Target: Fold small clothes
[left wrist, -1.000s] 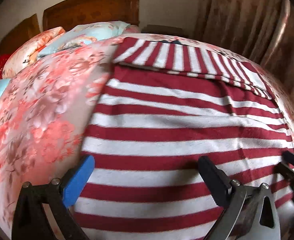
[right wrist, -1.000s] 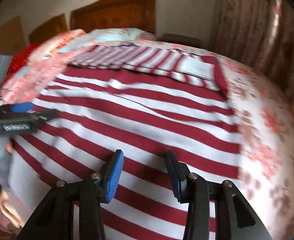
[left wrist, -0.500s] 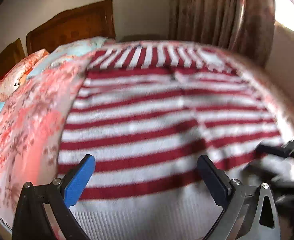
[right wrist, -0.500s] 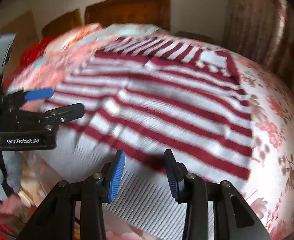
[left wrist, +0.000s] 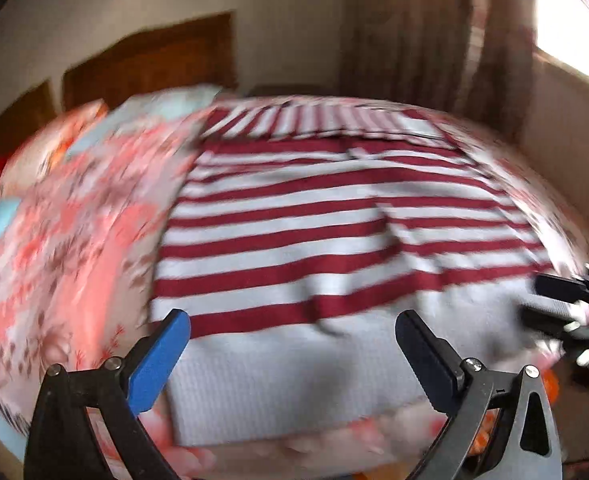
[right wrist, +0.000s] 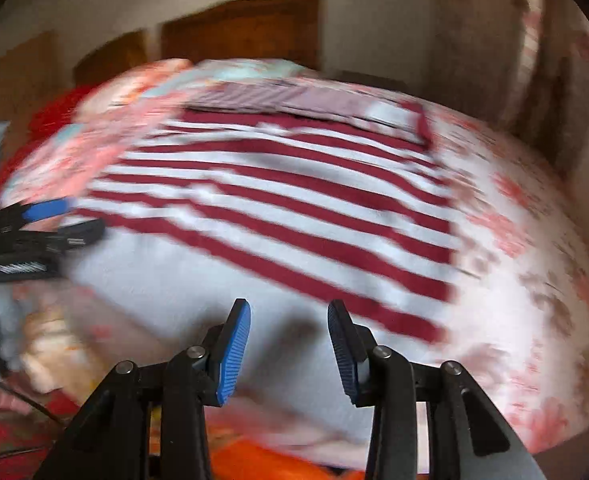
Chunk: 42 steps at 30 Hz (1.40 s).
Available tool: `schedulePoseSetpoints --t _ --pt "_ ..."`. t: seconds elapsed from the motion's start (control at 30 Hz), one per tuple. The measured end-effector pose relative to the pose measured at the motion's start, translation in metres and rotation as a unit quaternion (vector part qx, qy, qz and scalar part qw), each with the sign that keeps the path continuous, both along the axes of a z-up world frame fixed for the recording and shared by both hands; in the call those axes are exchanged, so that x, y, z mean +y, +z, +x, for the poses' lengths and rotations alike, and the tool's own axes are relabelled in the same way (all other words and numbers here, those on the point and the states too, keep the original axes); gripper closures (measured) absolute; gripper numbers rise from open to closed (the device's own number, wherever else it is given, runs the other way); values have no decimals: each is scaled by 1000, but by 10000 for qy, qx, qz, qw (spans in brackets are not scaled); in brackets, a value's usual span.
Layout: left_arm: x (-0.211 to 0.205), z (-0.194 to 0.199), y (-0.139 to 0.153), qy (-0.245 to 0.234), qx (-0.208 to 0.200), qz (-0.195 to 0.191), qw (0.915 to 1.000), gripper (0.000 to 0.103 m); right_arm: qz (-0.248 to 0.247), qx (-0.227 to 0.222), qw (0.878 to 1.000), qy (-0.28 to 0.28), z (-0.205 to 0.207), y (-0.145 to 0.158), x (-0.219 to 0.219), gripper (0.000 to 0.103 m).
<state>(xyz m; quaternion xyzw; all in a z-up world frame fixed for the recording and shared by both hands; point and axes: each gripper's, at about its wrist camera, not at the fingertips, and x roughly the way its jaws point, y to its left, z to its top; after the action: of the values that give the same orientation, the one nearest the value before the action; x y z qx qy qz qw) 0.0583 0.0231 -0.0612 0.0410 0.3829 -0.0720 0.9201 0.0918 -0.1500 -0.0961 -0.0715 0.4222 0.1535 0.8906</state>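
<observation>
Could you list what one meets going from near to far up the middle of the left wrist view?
Left gripper with open jaws → white ribbed hem of the striped sweater → its red and white stripes → folded striped sleeve → wooden headboard against the wall.

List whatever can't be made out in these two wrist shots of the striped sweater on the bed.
- Striped sweater: sleeves and collar, smeared by motion blur in both views.
- White hem: its near edge, behind the right gripper in the right wrist view.
- Bedspread: its pattern, blurred.
- Left gripper: contact with the cloth, unclear.
</observation>
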Motion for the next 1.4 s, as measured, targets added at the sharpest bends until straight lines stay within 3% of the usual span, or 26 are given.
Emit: schedulePoseSetpoints --t 0.13,0.27,0.4,0.67,0.73,0.83,0.97,1.1,1.27,1.4 --pt "-24 -2 -19 -367 217 467 9980 0 -278 102 9982 523 -4 -16 34 62" --pt "-1 -5 -22 -209 414 -110 9989 0 -140 59 9983 557 1 -19 17 62" --pt "16 -15 -23 -78 347 -67 9993 0 9 47 9993 379 -2 -19 -6 62" --pt "33 -33 -25 -99 248 60 9996 0 327 -2 9991 267 -48 -6 -50 63" --pt "42 -31 -26 18 482 -175 9987 0 314 -10 9991 273 -49 -6 -51 63" --pt "53 -33 -18 66 461 -647 9968 0 486 60 9988 42 -50 1 -53 63" --pt "62 -36 -8 284 134 -699 9971 0 296 -172 9989 -313 -54 10 -61 63" --pt "89 -37 1 568 -43 -1087 9924 0 665 -50 9940 -862 -54 9 -94 63" --pt "108 -32 -4 698 138 -1379 9879 0 1009 287 9866 -1246 -58 -1 -124 63" --pt "104 -30 -10 583 284 -1612 9848 0 1066 292 9878 -1098 -56 0 -114 63"
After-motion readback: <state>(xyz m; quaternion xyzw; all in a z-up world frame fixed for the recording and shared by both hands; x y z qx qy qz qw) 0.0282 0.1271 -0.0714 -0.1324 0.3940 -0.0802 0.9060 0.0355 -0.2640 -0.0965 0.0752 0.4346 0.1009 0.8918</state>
